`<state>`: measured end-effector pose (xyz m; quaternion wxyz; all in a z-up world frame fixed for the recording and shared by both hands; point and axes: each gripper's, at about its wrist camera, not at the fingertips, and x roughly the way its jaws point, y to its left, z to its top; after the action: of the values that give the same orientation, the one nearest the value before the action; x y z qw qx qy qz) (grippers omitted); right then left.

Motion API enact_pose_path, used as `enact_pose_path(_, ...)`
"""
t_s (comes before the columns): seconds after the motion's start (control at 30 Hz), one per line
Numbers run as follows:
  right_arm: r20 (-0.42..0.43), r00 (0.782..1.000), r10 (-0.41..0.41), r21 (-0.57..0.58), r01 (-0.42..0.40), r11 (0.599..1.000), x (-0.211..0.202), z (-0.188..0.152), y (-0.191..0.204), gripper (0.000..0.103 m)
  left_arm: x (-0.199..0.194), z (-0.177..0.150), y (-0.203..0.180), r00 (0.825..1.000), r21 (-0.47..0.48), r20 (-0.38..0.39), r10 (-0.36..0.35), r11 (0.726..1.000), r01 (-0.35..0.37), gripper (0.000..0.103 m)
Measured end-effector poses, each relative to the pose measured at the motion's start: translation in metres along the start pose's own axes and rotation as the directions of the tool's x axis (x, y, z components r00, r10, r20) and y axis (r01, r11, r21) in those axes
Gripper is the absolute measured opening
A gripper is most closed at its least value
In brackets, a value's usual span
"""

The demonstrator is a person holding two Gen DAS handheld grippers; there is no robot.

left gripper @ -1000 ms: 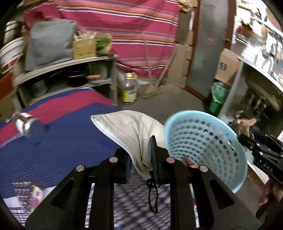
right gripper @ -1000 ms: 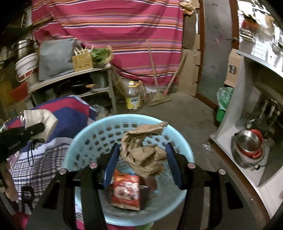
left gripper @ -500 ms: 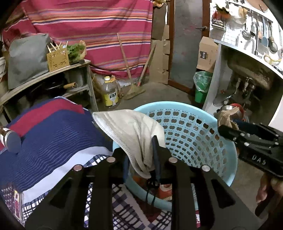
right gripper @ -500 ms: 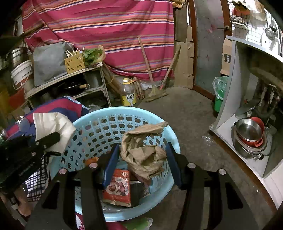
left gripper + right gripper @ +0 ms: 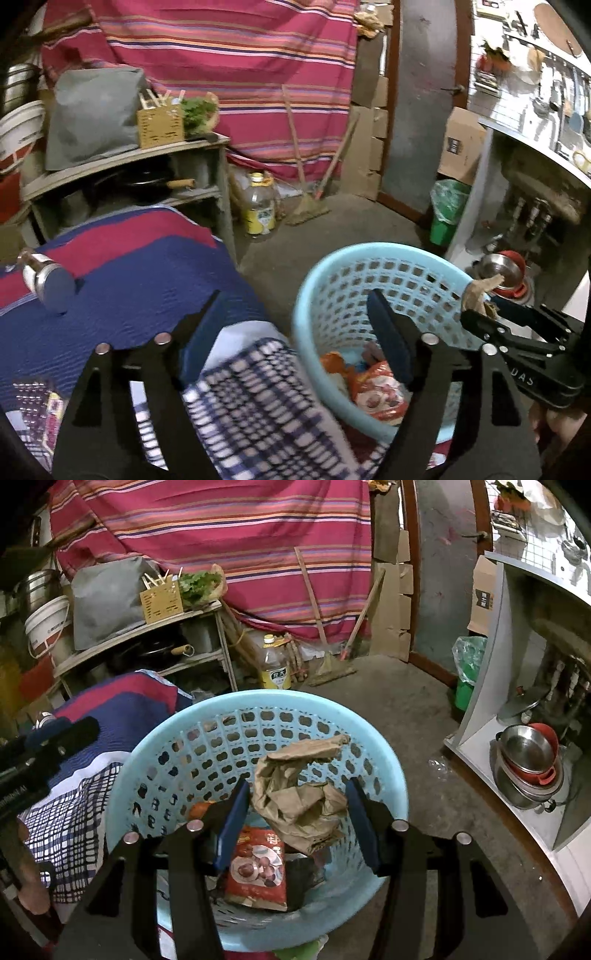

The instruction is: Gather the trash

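Note:
A light blue perforated basket (image 5: 155, 753) sits at the edge of a cloth-covered table; it also shows in the left wrist view (image 5: 325, 280). A red snack packet (image 5: 258, 871) lies inside it, seen too in the left wrist view (image 5: 376, 395). My right gripper (image 5: 299, 805) is shut on a crumpled brown paper bag (image 5: 295, 794) and holds it over the basket. My left gripper (image 5: 291, 314) is open and empty, its jaws wide apart at the basket's left rim. The face mask it held is out of sight.
A striped and checked cloth (image 5: 140, 280) covers the table, with a metal bottle (image 5: 48, 280) lying on it. A shelf unit (image 5: 147, 638), an oil bottle (image 5: 277, 664), a broom (image 5: 328, 661), a green bin (image 5: 467, 679) and stacked pots (image 5: 528, 760) surround the concrete floor.
My left gripper has opened and the face mask has gone from it. The left gripper has shifted left of the basket. The right gripper still holds the paper bag over the basket.

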<state>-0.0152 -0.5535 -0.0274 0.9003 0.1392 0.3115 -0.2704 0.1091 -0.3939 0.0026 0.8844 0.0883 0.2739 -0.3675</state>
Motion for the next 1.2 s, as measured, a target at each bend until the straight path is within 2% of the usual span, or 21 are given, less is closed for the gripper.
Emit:
enact_pose_path(0.07,-0.003,1.000,0.002,0.001,-0.002,1.000,0.004,0.001,0.004,0.054,-0.003,0.001,0.005,0.999,-0.006,0.010,0.034,0.999,-0.034,0.088)
enact_pose_path(0.2,-0.007,1.000,-0.004,-0.003,0.004,1.000,0.011,0.001,0.014,0.054,-0.006,0.005,0.026,0.998,-0.036,0.011,0.069,0.997,-0.069,0.090)
enact_pose_path(0.3,0.001,1.000,-0.020,-0.001,0.020,1.000,0.014,0.001,0.019,0.059,-0.008,0.006,0.039,0.996,-0.056,0.012,0.092,0.994,-0.091,0.092)
enact_pose_path(0.37,0.009,1.000,-0.024,0.011,0.024,1.000,0.015,0.001,0.021,0.083,-0.011,0.007,0.046,0.994,-0.070,0.017,0.104,0.992,-0.103,0.096)
enact_pose_path(0.5,0.007,0.999,-0.045,0.004,0.045,0.999,0.013,0.000,0.028,0.085,-0.019,0.008,0.055,0.991,-0.086,0.034,0.132,0.988,-0.129,0.097)
enact_pose_path(0.57,0.007,0.999,-0.054,-0.006,0.054,0.999,0.011,-0.001,0.032,0.093,-0.025,0.007,0.061,0.990,-0.092,0.040,0.139,0.987,-0.135,0.097)
enact_pose_path(0.73,0.028,0.997,-0.070,-0.036,0.071,0.997,-0.007,-0.004,0.045,0.094,-0.042,0.002,0.074,0.983,-0.105,0.054,0.174,0.980,-0.168,0.098)
enact_pose_path(0.77,0.032,0.997,-0.073,-0.035,0.075,0.997,-0.010,-0.005,0.047,0.097,-0.047,0.000,0.078,0.983,-0.112,0.056,0.176,0.979,-0.169,0.098)
enact_pose_path(0.87,0.048,0.997,-0.064,-0.023,0.066,0.998,-0.023,-0.009,0.055,0.099,-0.065,-0.008,0.090,0.987,-0.141,0.046,0.153,0.979,-0.145,0.098)
enact_pose_path(1.03,0.083,0.995,-0.061,-0.041,0.065,0.997,-0.049,-0.017,0.076,0.099,-0.100,-0.022,0.102,0.986,-0.135,0.056,0.154,0.980,-0.146,0.098)
enact_pose_path(1.1,0.095,0.994,-0.048,-0.046,0.053,0.998,-0.060,-0.023,0.089,0.099,-0.119,-0.032,0.111,0.983,-0.141,0.067,0.173,0.977,-0.163,0.098)
enact_pose_path(1.2,0.102,0.995,-0.014,-0.043,0.019,0.999,-0.075,-0.034,0.111,0.099,-0.147,-0.049,0.124,0.966,-0.133,0.076,0.247,0.963,-0.235,0.098)
